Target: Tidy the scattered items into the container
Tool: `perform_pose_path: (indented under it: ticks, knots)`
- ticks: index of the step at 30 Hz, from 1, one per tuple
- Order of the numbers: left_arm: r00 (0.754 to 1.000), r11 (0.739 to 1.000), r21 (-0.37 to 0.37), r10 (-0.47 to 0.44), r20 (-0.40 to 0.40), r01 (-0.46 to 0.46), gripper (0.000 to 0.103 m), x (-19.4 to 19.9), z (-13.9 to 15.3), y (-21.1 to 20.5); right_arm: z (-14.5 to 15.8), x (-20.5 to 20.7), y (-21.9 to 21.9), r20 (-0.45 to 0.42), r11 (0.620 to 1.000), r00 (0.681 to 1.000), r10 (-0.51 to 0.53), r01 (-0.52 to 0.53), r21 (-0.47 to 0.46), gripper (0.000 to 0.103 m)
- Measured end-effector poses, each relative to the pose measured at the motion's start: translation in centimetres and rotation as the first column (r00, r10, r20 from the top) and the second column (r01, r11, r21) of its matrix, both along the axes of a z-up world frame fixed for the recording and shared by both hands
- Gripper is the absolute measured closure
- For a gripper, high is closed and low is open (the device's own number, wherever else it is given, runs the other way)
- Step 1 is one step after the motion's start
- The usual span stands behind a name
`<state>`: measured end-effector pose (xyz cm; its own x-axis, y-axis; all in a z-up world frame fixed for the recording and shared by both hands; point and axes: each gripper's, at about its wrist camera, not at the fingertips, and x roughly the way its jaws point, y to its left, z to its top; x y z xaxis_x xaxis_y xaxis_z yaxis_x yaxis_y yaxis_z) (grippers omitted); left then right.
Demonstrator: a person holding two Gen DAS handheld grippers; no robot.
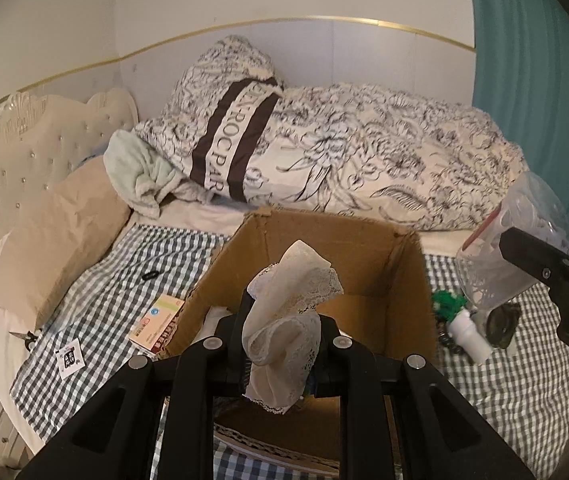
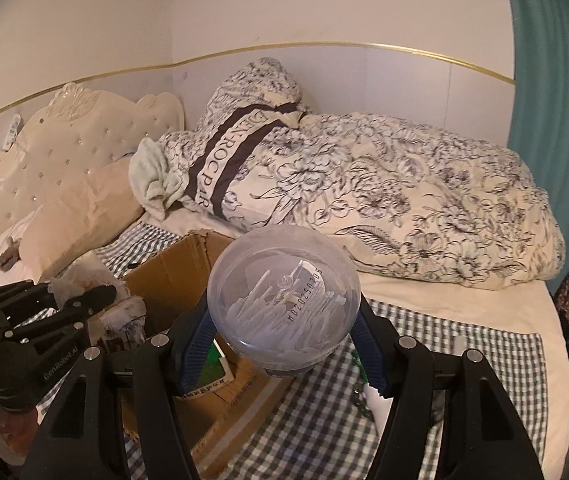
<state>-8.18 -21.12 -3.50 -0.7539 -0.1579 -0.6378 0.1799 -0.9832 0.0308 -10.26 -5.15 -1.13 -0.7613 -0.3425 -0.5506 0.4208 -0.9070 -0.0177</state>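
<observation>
In the left wrist view my left gripper [image 1: 284, 332] is shut on a cream lace cloth [image 1: 292, 280], which hangs above the open cardboard box [image 1: 364, 248] on the bed. My right gripper [image 2: 284, 320] is shut on a clear round tub of cotton swabs [image 2: 284, 292], held just right of the box [image 2: 172, 276] and above its edge. The tub [image 1: 520, 248] and right gripper [image 1: 532, 256] also show at the right of the left wrist view. The left gripper [image 2: 88, 294] with the cloth [image 2: 80, 272] shows at the left of the right wrist view.
On the checked blanket [image 1: 124, 264] lie a small carton [image 1: 156, 320], scissors [image 1: 24, 336], a paper tag [image 1: 69, 360] and a black clip [image 1: 150, 275]. Right of the box are a green item [image 1: 448, 304], a white bottle [image 1: 470, 332] and a dark disc [image 1: 502, 326]. A floral duvet [image 1: 364, 152] lies behind.
</observation>
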Motion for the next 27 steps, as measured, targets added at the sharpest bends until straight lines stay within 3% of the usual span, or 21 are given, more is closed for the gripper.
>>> perform_pose_path:
  ticks: [21, 27]
  knots:
    - [0.991, 0.993, 0.12, 0.002, 0.135, -0.019, 0.083, -6.9, -5.6, -3.8, -6.1, -6.4, -6.7, 0.088, 0.995, 0.994, 0.066, -0.072, 0.073, 0.04]
    - [0.99, 0.989, 0.148, -0.006, 0.14, -0.015, 0.08, -7.2, -5.8, -4.1, -7.4, -7.1, -7.2, 0.113, 0.993, 0.991, 0.068, -0.078, 0.09, 0.04]
